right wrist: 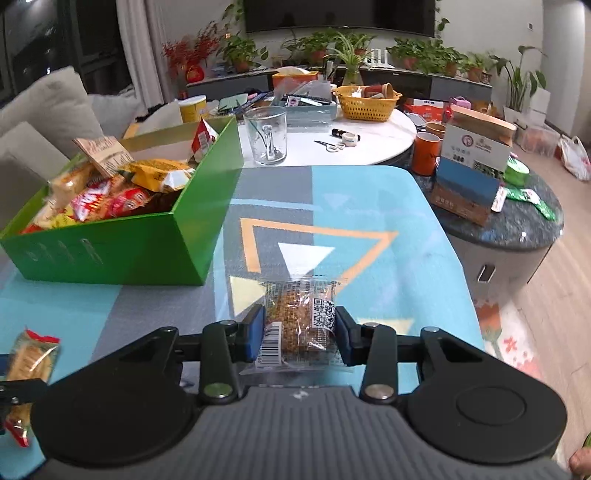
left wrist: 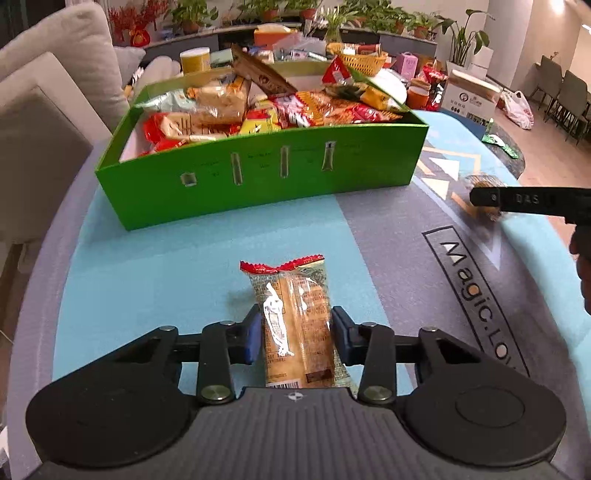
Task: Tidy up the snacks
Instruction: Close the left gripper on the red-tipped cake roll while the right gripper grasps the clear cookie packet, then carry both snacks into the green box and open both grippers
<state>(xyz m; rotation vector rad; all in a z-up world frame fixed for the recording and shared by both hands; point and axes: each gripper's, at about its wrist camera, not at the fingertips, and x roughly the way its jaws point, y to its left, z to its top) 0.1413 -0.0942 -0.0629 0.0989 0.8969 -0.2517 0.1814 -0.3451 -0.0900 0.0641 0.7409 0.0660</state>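
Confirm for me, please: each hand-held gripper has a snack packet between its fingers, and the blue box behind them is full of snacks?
Nearly: the box is green, not blue, as both wrist views show. The left hand-held gripper and right hand-held gripper each have a packet between their fingers.

This is a home, a living room. Far ahead of the claw a dark television (right wrist: 340, 16) hangs on the wall above a low cabinet (right wrist: 406, 79) with many potted plants (right wrist: 424, 51). To the claw's left stands a pale sofa (right wrist: 44, 114). A white round table (right wrist: 369, 144) carries household clutter.
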